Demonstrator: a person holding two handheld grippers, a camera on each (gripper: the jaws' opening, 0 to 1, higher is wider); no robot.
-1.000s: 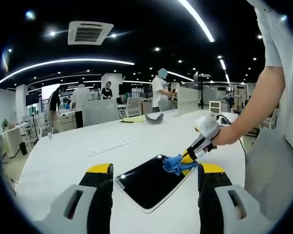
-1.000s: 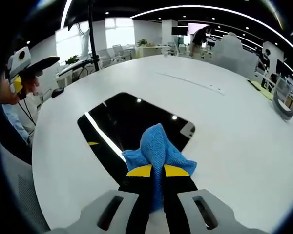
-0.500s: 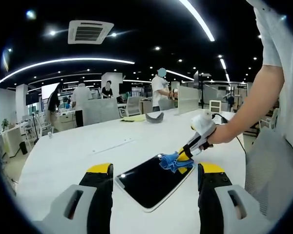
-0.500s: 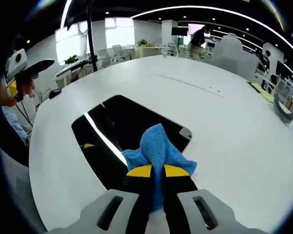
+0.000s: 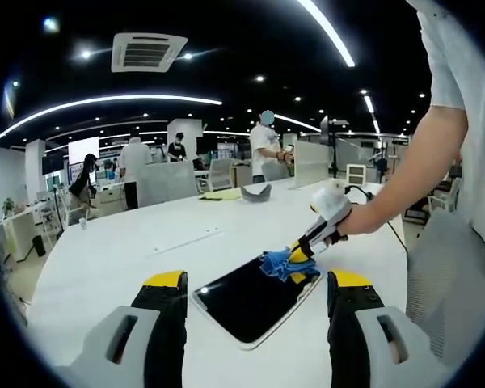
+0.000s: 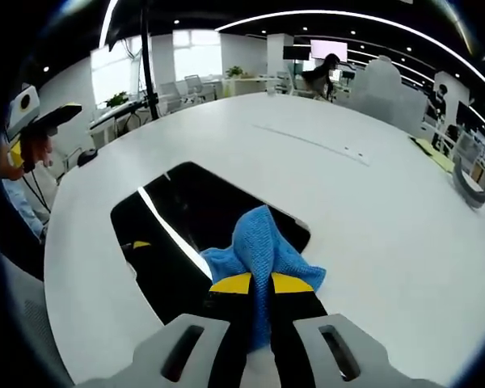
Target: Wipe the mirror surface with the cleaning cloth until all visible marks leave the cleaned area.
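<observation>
The right gripper (image 6: 260, 284) was clenched on the blue cloth (image 6: 259, 246), pressing it against the mirror (image 6: 198, 230) lying flat on the white table (image 6: 372, 210). The left gripper (image 5: 259, 289) hung released, just before the mirror.

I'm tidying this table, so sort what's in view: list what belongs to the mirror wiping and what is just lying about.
Part of the job:
mirror
blue cloth, clamped in the right gripper

Just lying about:
grey curved object at the far table edge
yellow sheet beside it
</observation>
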